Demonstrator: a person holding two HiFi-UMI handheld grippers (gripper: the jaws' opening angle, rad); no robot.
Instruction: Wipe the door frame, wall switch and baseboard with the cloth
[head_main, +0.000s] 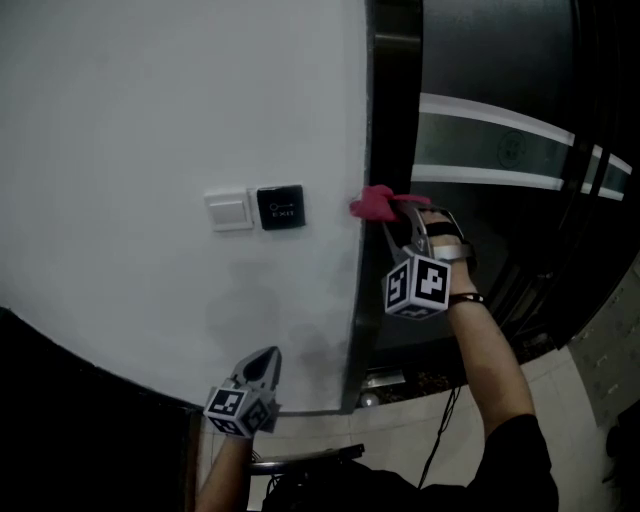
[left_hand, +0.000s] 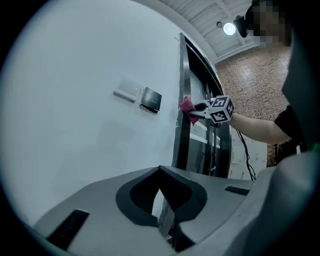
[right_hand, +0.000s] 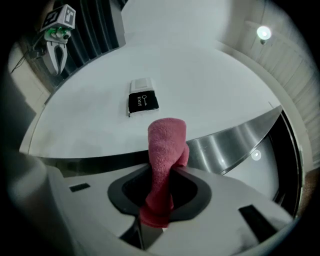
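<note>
A pink cloth (head_main: 375, 203) is pinched in my right gripper (head_main: 388, 212), which is shut on it. The cloth's tip rests against the edge of the dark door frame (head_main: 366, 270) at switch height. In the right gripper view the cloth (right_hand: 166, 150) stands up from between the jaws of the right gripper (right_hand: 160, 202), close to the metal frame strip (right_hand: 235, 140). The white wall switch (head_main: 228, 210) and a black exit button (head_main: 281, 207) sit left of the frame. My left gripper (head_main: 263, 364) hangs low by the wall, shut and empty. The baseboard is not discernible.
The white wall (head_main: 150, 120) fills the left. Right of the frame is a dark glass door (head_main: 500, 150) with pale stripes. A cable (head_main: 445, 430) hangs below my right arm, above a light tiled floor (head_main: 560, 400). Behind, a brick wall (left_hand: 250, 85) shows.
</note>
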